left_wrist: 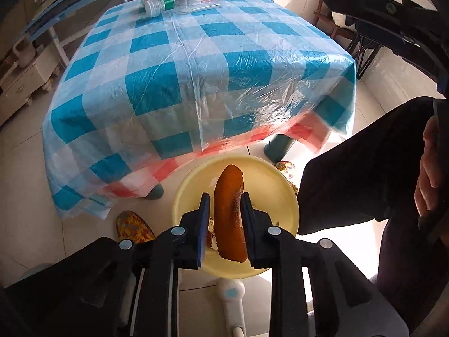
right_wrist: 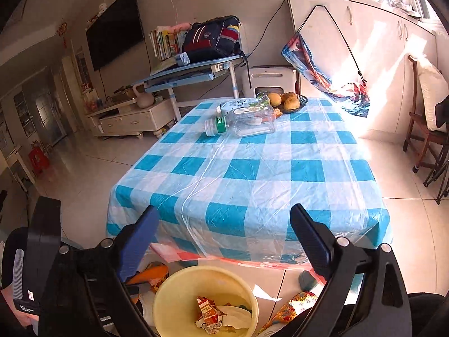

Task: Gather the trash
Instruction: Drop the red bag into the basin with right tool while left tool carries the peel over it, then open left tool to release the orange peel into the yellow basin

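My left gripper (left_wrist: 226,200) is shut on a long brown-orange peel (left_wrist: 228,213) and holds it right over the yellow trash bin (left_wrist: 269,185) on the floor. In the right wrist view the same bin (right_wrist: 168,289) holds crumpled wrappers (right_wrist: 209,313) and white paper. My right gripper (right_wrist: 224,236) is open and empty, above the near edge of the blue checked table (right_wrist: 252,174). An empty clear plastic bottle (right_wrist: 242,123) lies on its side at the table's far end; it also shows in the left wrist view (left_wrist: 185,0).
A dark plate of fruit (right_wrist: 290,101) sits behind the bottle. A desk (right_wrist: 190,70) with a backpack stands beyond the table. A wooden chair (right_wrist: 423,129) is at the right. Patterned slippers (left_wrist: 133,226) and a white-handled tool (left_wrist: 231,300) lie by the bin.
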### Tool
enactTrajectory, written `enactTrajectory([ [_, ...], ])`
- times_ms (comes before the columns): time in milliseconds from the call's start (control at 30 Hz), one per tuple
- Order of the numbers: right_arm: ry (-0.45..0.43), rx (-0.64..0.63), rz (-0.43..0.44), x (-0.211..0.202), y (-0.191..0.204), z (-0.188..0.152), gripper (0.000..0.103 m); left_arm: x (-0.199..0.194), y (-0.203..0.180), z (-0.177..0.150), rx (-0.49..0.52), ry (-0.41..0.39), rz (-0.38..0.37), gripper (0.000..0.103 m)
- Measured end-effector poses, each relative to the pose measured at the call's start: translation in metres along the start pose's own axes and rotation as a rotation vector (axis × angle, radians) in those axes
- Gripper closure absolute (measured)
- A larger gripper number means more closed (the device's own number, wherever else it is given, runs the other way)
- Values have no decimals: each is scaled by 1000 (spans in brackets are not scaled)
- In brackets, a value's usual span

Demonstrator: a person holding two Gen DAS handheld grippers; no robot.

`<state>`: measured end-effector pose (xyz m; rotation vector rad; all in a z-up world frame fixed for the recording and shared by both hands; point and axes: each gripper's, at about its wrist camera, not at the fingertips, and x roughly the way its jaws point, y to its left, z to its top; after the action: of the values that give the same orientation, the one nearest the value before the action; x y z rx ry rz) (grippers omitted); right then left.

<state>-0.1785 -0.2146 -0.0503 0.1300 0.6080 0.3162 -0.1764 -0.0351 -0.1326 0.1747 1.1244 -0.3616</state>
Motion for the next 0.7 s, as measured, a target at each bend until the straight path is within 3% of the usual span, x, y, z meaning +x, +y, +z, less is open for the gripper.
enactTrajectory([
  [33, -5, 6, -5, 1, -2, 2, 12, -4, 0, 0, 2, -17, 26, 60],
  [67, -3, 11, -11, 1, -3, 3, 12, -9, 2, 0, -10, -44, 48, 43],
  [100, 3, 16, -16, 4, -4, 3, 12, -16, 8, 2, -30, -76, 66, 35],
  [200, 14, 21, -28, 5, -7, 3, 12, -32, 27, 8, -117, -166, 113, 27],
  [300, 18, 8, -38, 3, -6, 0, 12, -45, 47, 12, -216, -248, 186, 22],
  [500, 29, -26, -46, 3, 1, -5, 12, -70, 80, 9, -402, -383, 226, 18],
  [700, 44, -52, -49, 5, 5, -8, 12, -80, 91, 5, -466, -434, 244, 18],
])
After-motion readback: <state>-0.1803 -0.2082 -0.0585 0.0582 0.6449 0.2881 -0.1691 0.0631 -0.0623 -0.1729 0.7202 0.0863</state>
